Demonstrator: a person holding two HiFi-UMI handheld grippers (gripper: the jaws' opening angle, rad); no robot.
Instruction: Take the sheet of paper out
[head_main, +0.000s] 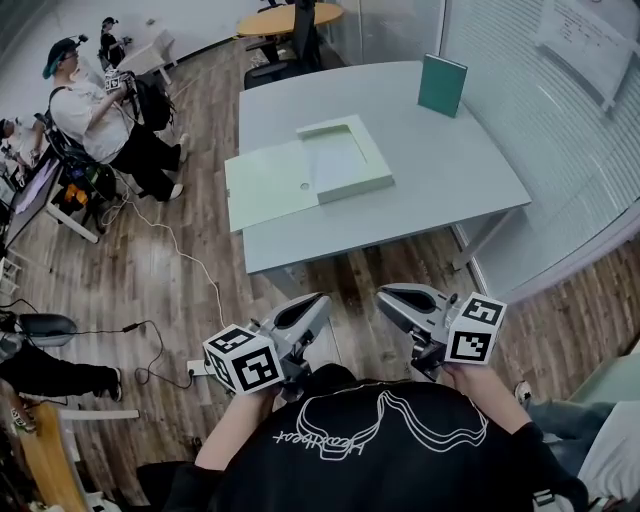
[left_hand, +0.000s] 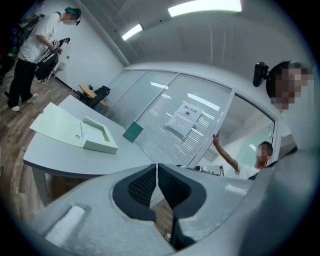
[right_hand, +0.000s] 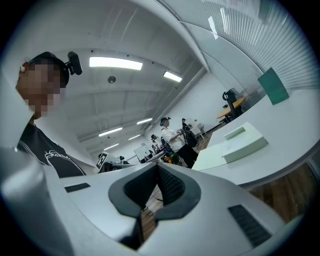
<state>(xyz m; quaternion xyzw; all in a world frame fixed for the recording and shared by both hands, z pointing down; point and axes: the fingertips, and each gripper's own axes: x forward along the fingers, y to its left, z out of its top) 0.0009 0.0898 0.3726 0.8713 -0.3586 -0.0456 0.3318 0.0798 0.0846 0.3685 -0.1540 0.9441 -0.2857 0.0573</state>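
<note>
Your head camera looking steeply down from well back at the grey table (head_main: 450, 170), your left gripper view facing it from low, your right gripper view catching it at right, all three sharing the pale green box (head_main: 345, 160)

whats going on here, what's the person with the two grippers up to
A person holds a left gripper and a right gripper, both shut and empty, over the floor short of the table. On it are an open pale green box and an upright teal book. Neither gripper touches the box, so no paper is out yet.
</note>
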